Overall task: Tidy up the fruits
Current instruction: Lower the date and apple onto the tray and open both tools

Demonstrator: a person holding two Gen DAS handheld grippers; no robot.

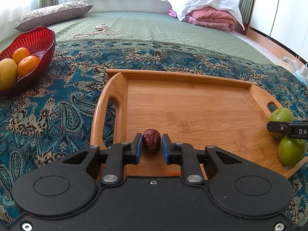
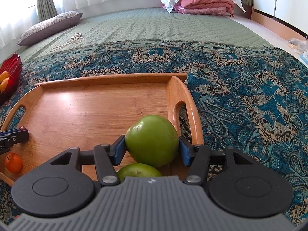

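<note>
The sorting looks partly done: the red bowl [image 1: 28, 44] on the bed already holds 2 oranges [image 1: 25, 61] and a yellow fruit [image 1: 7, 73], while the wooden tray [image 1: 192, 104] still carries a red date [image 1: 151, 141], 2 green fruits and a small orange fruit [image 2: 13, 162] near its front edge. The left tongs [image 1: 151, 147] sit narrowly parted around the date; one pad seems to touch it and a thin gap shows at the other, so the grip looks not quite clenched. The right tongs [image 2: 152, 149] are spread wide and pressed against both sides of the upper green fruit [image 2: 152, 140], grasping it above the second green fruit [image 2: 138, 171].
</note>
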